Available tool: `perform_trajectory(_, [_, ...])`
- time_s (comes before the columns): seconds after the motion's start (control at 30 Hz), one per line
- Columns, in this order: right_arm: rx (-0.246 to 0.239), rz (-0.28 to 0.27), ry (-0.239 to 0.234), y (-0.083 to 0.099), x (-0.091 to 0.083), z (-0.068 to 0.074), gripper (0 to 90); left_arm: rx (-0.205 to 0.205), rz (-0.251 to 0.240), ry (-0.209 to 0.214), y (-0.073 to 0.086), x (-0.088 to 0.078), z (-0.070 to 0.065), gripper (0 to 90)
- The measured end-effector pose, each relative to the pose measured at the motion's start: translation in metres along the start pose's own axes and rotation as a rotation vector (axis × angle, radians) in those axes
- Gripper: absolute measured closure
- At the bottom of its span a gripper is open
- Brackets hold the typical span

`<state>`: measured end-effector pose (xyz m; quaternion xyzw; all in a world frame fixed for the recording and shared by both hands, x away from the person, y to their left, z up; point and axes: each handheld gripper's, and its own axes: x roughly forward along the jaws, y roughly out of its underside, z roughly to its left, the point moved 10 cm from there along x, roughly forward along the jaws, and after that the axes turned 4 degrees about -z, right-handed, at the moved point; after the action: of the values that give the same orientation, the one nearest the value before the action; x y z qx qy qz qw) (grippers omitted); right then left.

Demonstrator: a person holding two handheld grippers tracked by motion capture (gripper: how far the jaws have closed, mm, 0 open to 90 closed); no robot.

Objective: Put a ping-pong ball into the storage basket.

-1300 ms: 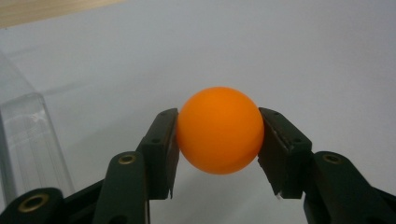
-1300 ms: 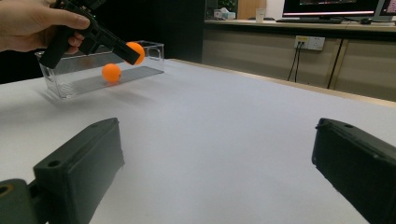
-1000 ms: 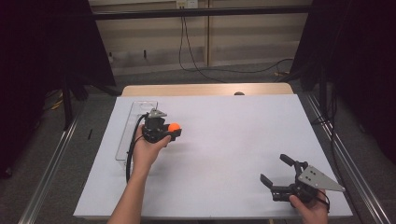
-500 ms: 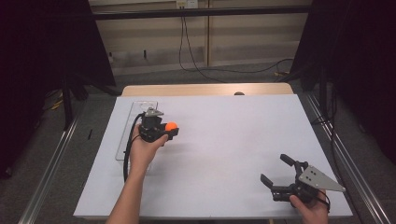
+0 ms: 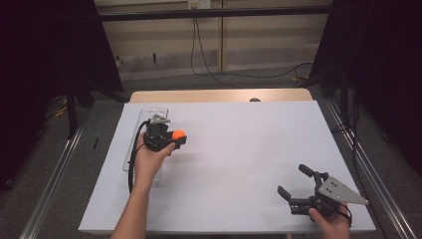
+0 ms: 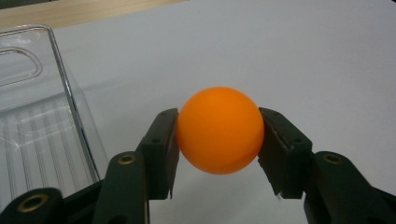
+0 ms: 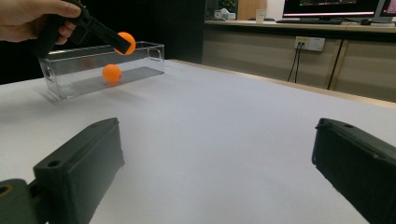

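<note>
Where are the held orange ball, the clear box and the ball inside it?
held orange ball [image 6: 219, 129], left gripper view, its middle
clear box [image 7: 154, 53], right gripper view, end wall
ball inside [image 7: 112, 73], right gripper view, its middle

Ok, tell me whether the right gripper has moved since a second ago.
No. The right gripper sits at the same spot near the front right corner of the white table, jaws open.

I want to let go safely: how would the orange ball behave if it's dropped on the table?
The ball is smooth and round, so it would likely roll. It looks light, probably bouncy. The left hand-held gripper touches only its two sides, so it may slip.
</note>
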<state>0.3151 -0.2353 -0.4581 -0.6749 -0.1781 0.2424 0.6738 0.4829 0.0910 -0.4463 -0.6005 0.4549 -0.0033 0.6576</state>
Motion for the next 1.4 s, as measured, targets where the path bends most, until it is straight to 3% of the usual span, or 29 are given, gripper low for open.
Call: perform_trajectory(1.4, [0.001, 0.001, -0.004, 0.000, 0.000, 0.001, 1.4, -0.023, -0.017, -0.033, -0.001, -0.016, 0.018, 50.5])
